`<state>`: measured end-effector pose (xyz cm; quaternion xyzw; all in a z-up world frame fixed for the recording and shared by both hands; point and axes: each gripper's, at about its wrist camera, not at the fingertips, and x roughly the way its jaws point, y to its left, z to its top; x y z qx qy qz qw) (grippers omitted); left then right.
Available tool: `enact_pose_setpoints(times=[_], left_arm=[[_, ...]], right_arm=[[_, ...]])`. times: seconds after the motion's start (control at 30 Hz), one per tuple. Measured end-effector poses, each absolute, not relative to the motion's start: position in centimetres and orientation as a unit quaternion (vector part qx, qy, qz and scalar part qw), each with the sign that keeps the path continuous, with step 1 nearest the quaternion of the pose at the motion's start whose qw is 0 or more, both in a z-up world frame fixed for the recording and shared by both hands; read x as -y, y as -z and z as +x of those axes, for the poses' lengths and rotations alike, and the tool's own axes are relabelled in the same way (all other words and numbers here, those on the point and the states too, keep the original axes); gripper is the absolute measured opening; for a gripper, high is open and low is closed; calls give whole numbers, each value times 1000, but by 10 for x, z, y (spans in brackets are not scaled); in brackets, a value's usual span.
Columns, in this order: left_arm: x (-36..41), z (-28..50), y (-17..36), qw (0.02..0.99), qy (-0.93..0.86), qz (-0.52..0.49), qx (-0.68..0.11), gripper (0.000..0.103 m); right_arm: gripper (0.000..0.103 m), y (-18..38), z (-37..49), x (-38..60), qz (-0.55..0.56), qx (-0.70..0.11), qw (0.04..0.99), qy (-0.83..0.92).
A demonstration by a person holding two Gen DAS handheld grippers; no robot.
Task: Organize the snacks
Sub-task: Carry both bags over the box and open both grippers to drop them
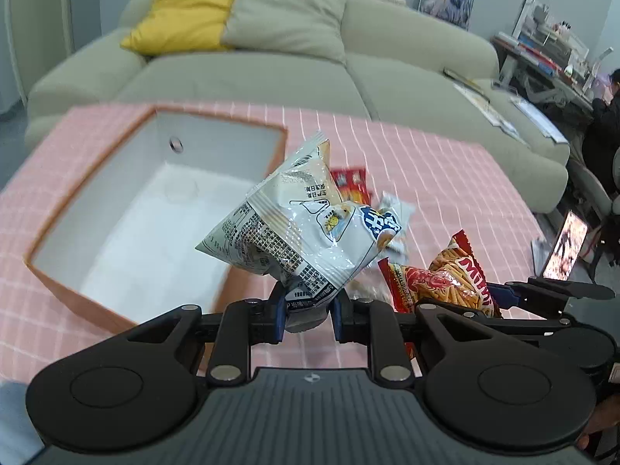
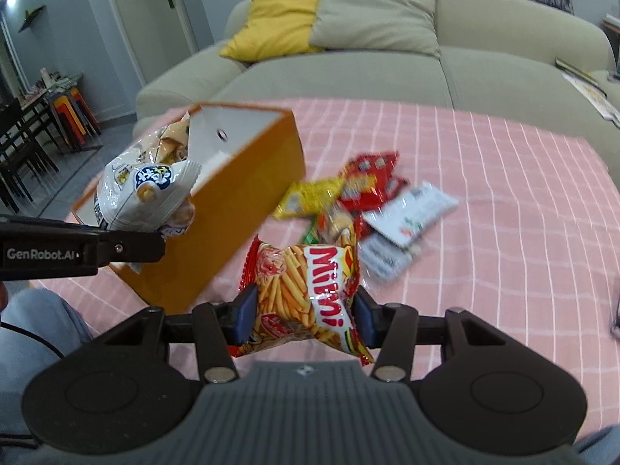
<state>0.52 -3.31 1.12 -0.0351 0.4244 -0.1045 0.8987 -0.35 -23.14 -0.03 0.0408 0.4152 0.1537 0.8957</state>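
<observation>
My left gripper [image 1: 308, 316] is shut on the bottom edge of a white snack bag [image 1: 298, 228] and holds it in the air beside the open orange box [image 1: 54, 232], whose white inside shows no snacks. The bag also shows in the right wrist view [image 2: 143, 193], in front of the box [image 2: 248, 201]. My right gripper [image 2: 306, 321] is shut on a red Mimi fries bag [image 2: 310, 294], held above the table; it also shows in the left wrist view [image 1: 457, 271]. A pile of loose snack packets [image 2: 368, 197] lies on the pink checked cloth.
The pile holds red [image 2: 372, 178], yellow [image 2: 310, 197] and white [image 2: 410, 209] packets. The pink cloth [image 2: 503, 193] covers the table. A beige sofa [image 1: 271, 77] with yellow and grey cushions stands behind it. A person sits at a desk at the far right [image 1: 604, 116].
</observation>
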Motion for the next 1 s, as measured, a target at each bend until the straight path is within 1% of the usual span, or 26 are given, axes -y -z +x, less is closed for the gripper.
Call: enact_pose_setpoints(times=[0.2, 0.37, 0.47, 0.57, 0.8, 1.0], left_arm=[[-2, 28, -37, 899, 86, 17, -429, 25], [-31, 59, -45, 876, 76, 84, -468, 25], [-46, 77, -39, 860, 67, 114, -493, 25], [-59, 94, -28, 838, 69, 125, -527, 25], [-68, 120, 7, 782, 82, 179, -592, 25], [-80, 135, 33, 757, 90, 191, -619, 25]], right_arm=[[49, -29, 18, 198, 27, -386, 897, -213], [49, -43, 45, 153, -5, -376, 886, -270], [49, -45, 65, 119, -26, -389, 874, -291], [49, -41, 78, 85, -63, -400, 860, -311], [49, -3, 115, 29, -152, -443, 817, -337], [49, 26, 138, 8, -175, -483, 787, -343]])
